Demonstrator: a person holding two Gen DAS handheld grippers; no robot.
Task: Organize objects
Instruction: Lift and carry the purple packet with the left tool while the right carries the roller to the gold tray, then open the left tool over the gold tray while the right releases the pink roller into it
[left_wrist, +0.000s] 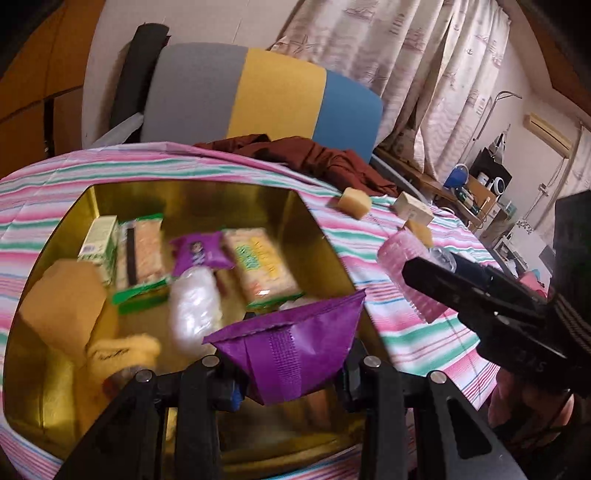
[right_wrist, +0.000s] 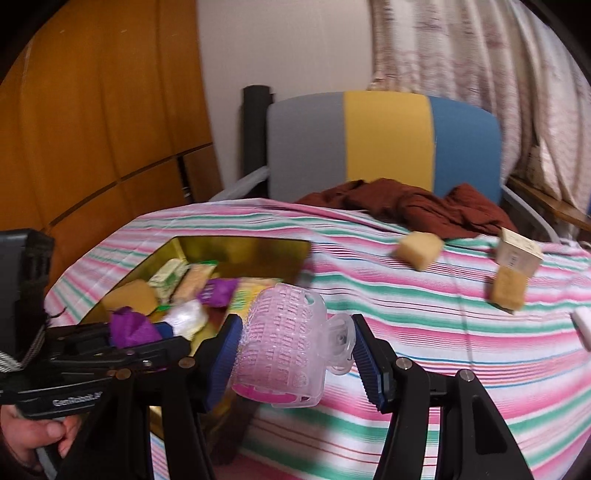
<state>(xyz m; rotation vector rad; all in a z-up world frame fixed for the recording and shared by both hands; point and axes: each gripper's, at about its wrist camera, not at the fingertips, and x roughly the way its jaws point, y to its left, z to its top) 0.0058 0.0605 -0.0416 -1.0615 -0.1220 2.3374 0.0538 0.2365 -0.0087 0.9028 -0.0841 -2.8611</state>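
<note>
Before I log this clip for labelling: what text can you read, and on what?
"GenRobot.A", cut off after that: on the left gripper, side of its body.
Script on the yellow item in the tin: blurred.
Print on the snack packs, the green-white box and the cream box: too blurred.

Warm, dim indoor light, motion blur throughout, strong fisheye bending with dark corners, soft glare inside the gold tin (left_wrist: 192, 199).

The white flat object (right_wrist: 583, 326) far right of the right claw is edge-cropped, perhaps a box; print on the gold tin's (left_wrist: 207, 195) packets is blurred.
</note>
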